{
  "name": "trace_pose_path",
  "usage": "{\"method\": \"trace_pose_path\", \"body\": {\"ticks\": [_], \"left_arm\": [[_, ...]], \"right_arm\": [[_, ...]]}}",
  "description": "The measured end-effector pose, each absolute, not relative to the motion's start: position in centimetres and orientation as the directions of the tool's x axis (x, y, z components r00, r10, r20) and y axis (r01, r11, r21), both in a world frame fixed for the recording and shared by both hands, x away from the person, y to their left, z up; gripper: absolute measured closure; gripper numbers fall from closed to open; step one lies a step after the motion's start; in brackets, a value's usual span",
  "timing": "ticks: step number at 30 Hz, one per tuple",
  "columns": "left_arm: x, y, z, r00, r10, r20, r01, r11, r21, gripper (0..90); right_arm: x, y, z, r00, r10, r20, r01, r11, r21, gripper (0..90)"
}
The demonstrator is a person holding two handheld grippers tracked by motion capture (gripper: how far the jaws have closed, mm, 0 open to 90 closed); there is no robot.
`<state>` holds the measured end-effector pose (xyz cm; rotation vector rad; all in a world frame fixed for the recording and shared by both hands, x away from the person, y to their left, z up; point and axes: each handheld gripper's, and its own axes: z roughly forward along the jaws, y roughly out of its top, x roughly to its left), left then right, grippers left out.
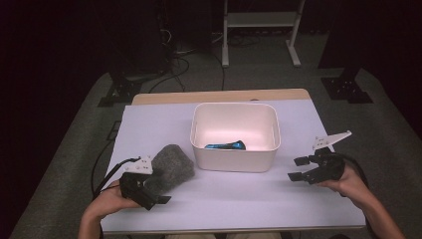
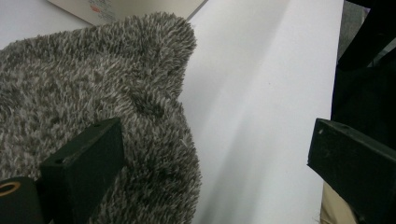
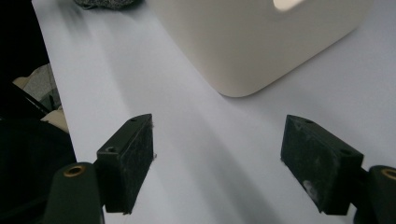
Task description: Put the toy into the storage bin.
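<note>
Fleece: grey fuzzy cloth (image 1: 171, 167) sits bunched on the desk (image 1: 149, 124) near its front-left corner, just left of the white bin (image 1: 234, 164). My left hand-held gripper (image 1: 158, 196) is at the cloth's near edge, jaws spread wide. In the left gripper view one jaw lies over the cloth (image 2: 93, 93), touching or just above it, can't tell which; the other jaw is off to the side above bare desk, so nothing pinched. My right hand-held gripper (image 1: 298, 168) hovers near the desk's front-right corner, jaws also spread, empty, pointing toward the bin's right side but well short of it. Right gripper view has the bin's corner (image 3: 252, 46) ahead between the jaws. A blue object (image 1: 226, 146) lies on the bin floor, near its front wall.
</note>
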<state>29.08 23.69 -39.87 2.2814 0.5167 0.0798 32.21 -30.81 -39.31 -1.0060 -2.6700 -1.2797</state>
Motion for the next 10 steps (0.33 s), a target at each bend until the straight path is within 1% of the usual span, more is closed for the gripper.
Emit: {"method": "trace_pose_path", "body": {"ticks": [10], "left_arm": [[29.16,23.66,-39.71,0.914,0.393,-0.1,0.337,-0.6,0.725,3.0]], "right_arm": [[31.39,-31.2,-40.39,-0.784,0.55,0.287,0.56,0.428,0.709,22.2]]}}
